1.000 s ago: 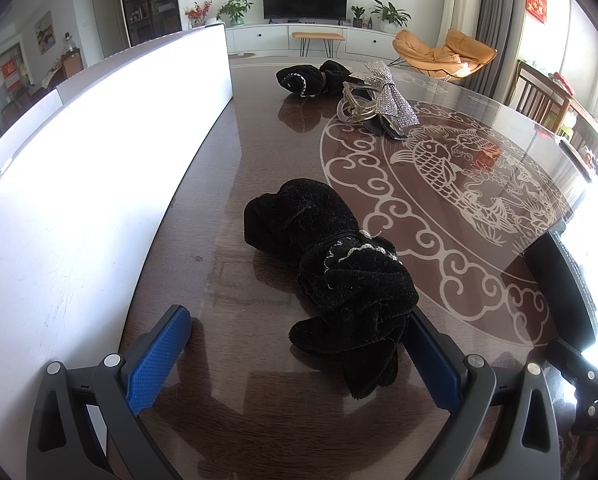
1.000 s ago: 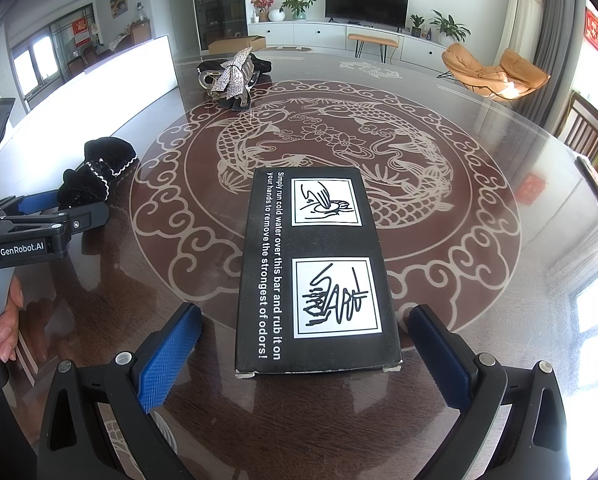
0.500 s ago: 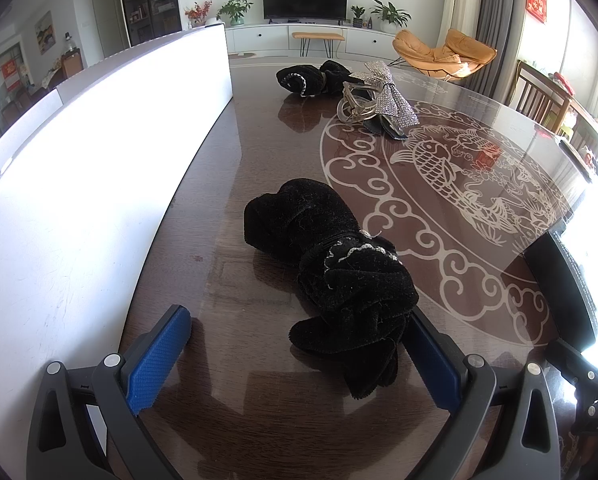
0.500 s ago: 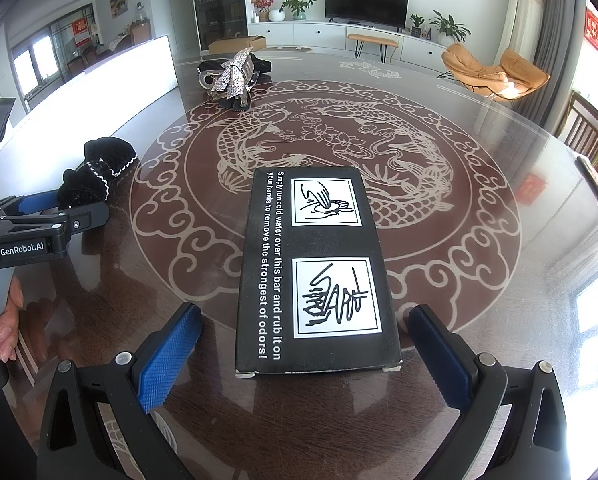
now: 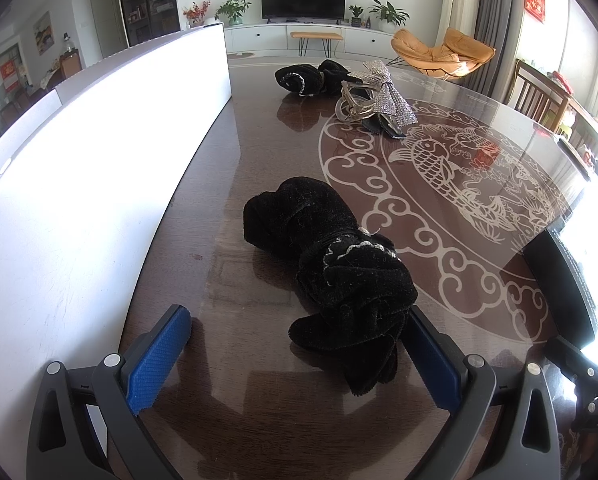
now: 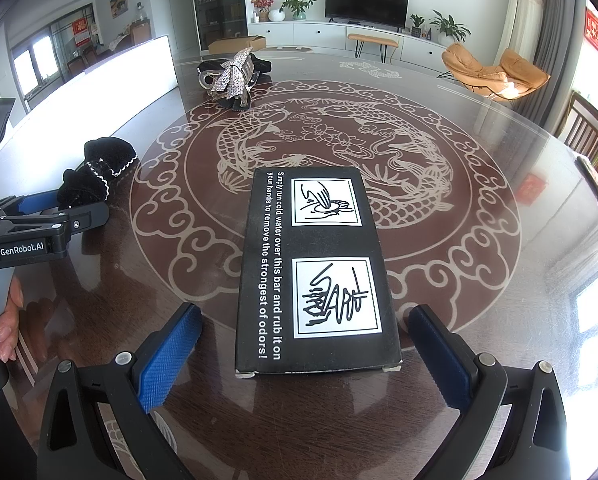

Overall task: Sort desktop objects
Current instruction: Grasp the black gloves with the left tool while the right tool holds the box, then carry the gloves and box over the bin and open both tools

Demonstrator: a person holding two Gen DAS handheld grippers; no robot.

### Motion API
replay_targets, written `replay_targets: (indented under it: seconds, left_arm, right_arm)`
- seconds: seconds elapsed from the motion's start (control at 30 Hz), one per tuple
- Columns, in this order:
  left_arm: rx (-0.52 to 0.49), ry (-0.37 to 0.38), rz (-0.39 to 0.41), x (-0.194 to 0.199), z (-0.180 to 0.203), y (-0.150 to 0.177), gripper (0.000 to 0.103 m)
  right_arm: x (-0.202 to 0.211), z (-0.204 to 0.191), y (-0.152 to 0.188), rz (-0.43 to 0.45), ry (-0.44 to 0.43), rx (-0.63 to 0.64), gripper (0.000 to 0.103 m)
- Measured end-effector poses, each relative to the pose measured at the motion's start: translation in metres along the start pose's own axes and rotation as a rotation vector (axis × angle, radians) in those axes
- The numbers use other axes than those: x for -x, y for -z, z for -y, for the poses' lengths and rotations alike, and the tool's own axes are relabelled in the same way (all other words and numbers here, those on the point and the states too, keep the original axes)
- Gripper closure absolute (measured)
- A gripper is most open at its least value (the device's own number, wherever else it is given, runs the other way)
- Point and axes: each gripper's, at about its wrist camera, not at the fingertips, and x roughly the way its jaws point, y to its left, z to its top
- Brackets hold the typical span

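Note:
A black velvet hair tie point(image 5: 327, 264) with white trim lies on the dark patterned table point(image 5: 259, 152). Its near end sits between the fingers of my open left gripper point(image 5: 297, 316), against the right pad point(image 5: 431, 356). A flat black box point(image 6: 319, 272) with white print lies lengthwise in front of my open right gripper point(image 6: 305, 314), its near end between the blue pads without touching them. In the right wrist view the left gripper point(image 6: 39, 208) shows at the left edge, beside the same hair tie point(image 6: 99, 172).
A tall white box wall point(image 5: 79, 160) runs along the table's left side. A second black hair tie point(image 5: 307, 78) and a silver sequin bow clip point(image 5: 379, 100) lie at the far end. A person's hand point(image 6: 7, 320) holds the left gripper's handle. Chairs stand beyond the right edge.

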Motion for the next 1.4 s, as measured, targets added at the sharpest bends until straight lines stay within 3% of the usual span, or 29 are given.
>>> replay_targets:
  seconds: [0.2,0.43,0.5,0.6,0.63,0.67,0.7,0.73,0.93,1.03,1.13,1.27,1.4]
  left_arm:
    - [-0.109,0.075,-0.051,0.015,0.002,0.02,0.0]
    - [-0.073,0.057,-0.125,0.006,0.006,0.003,0.0]
    - [-0.064,0.033,-0.119,0.001,0.012,-0.008,0.01]
    - [-0.054,0.033,-0.093,-0.001,0.019,-0.023,0.057]
    - [-0.054,0.02,-0.104,-0.002,0.02,-0.027,0.066]
    - [-0.04,0.038,-0.103,-0.001,0.02,-0.029,0.068]
    - [-0.021,0.066,-0.081,0.006,0.018,-0.03,0.068]
    - [-0.004,0.082,-0.048,0.016,0.015,-0.028,0.069]
    - [0.083,0.177,0.106,0.092,-0.009,-0.018,0.069]
    - [0.137,0.203,0.186,0.137,-0.037,-0.026,0.069]
    - [0.175,0.17,0.25,0.173,-0.078,-0.035,0.068]
    - [0.244,0.06,0.245,0.188,-0.141,-0.037,0.068]
    - [0.351,-0.02,0.151,0.17,-0.192,-0.013,0.068]
  right_arm:
    - [0.0,0.0,0.0,0.0,0.0,0.0,0.0]
    - [0.0,0.0,0.0,-0.002,-0.004,-0.002,0.0]
    - [-0.002,0.003,-0.005,-0.023,-0.012,-0.005,0.0]
    - [-0.007,0.015,-0.022,-0.085,-0.078,-0.033,0.0]
    - [-0.01,0.018,-0.027,-0.109,-0.098,-0.033,0.003]
    - [-0.011,0.019,-0.032,-0.13,-0.101,-0.016,0.01]
    - [-0.009,0.018,-0.035,-0.136,-0.083,0.022,0.038]
    - [-0.007,0.016,-0.038,-0.147,-0.082,0.06,0.044]
    - [0.025,0.015,-0.038,-0.15,-0.081,0.102,0.044]
    - [0.045,0.002,-0.059,-0.107,-0.112,0.108,0.044]
    - [0.063,-0.025,-0.091,-0.056,-0.163,0.129,0.044]
    - [0.079,-0.086,-0.137,0.005,-0.245,0.172,0.044]
    - [0.086,-0.162,-0.168,0.059,-0.363,0.214,0.044]
